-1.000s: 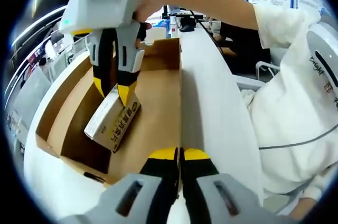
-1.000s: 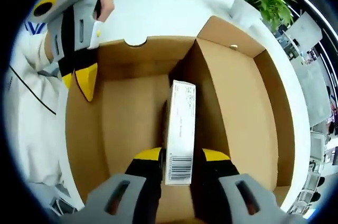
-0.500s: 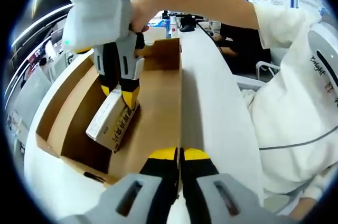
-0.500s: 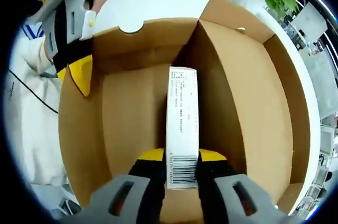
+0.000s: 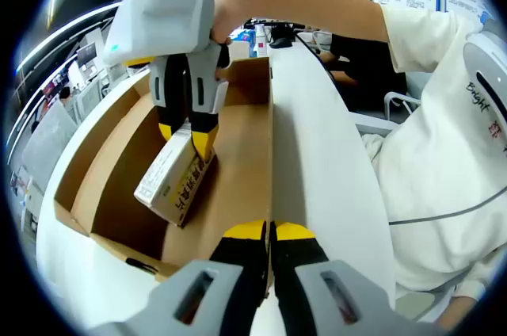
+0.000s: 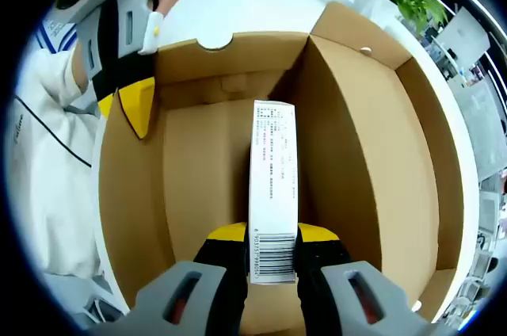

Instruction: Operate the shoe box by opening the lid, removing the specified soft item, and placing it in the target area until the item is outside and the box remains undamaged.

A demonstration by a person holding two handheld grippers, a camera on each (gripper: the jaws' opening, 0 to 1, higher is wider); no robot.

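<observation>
Open brown cardboard shoe box: right gripper pinches slim white carton; left gripper fingers pressed together on the box wall.

A person wears a white sweatshirt with small dark lettering and a thin dark line across it (lettering unreadable), and holds two grippers: grey bodies, black jaws, yellow tips, left gripper and right gripper.
</observation>
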